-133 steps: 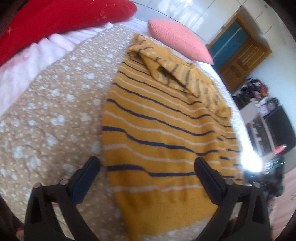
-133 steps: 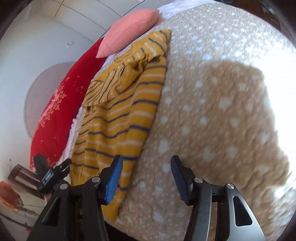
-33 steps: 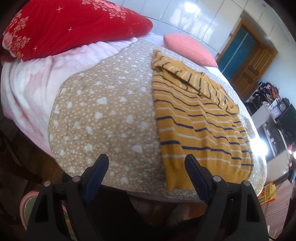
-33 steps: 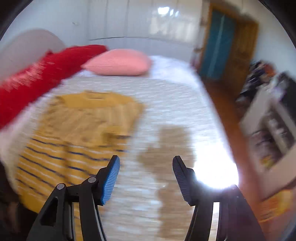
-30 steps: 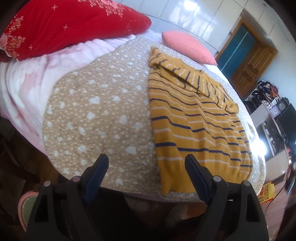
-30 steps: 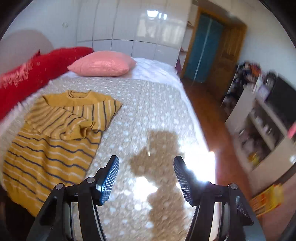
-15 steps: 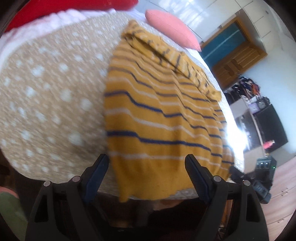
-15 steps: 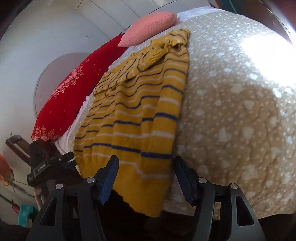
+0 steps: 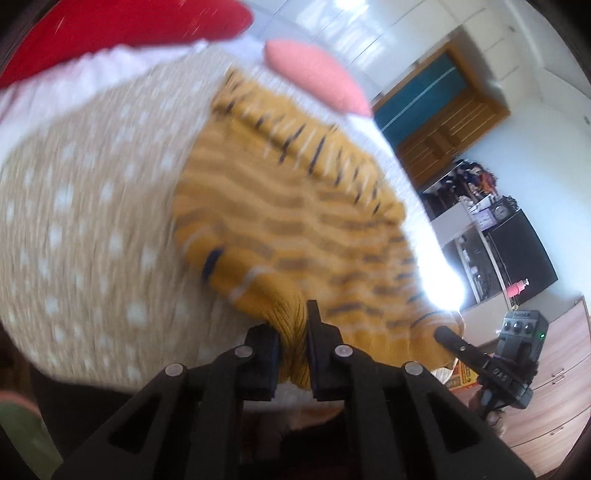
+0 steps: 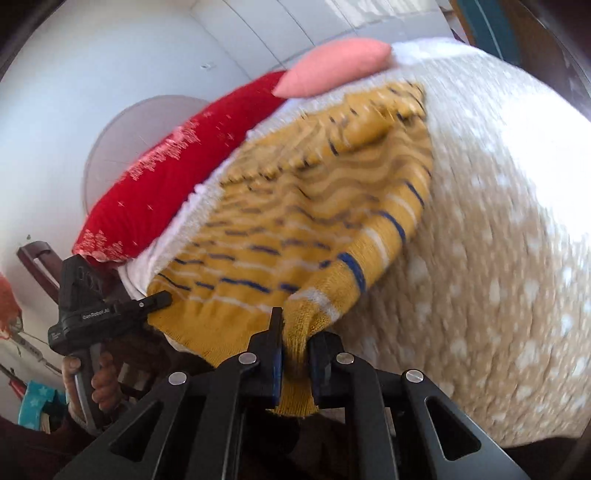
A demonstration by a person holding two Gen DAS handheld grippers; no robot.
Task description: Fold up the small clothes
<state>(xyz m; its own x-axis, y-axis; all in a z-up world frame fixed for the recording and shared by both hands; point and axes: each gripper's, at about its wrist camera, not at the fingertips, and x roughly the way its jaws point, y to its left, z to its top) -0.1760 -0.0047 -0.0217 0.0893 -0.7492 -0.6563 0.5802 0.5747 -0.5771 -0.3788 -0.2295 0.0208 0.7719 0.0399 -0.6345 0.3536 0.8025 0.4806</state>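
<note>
Both grippers are clamped on the sweater's [image 9: 295,221] hem. The left gripper [image 9: 293,345] pinches one corner; the right gripper [image 10: 295,347] the other, above the dotted bedspread [image 10: 498,258]

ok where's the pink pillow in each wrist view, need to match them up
Left wrist: the pink pillow lies top centre, beyond the far end of the striped sweater.
Right wrist: the pink pillow is top centre, again past the sweater's far end.
Shared landmark: the red pillow, left of the pink one in both.
</note>
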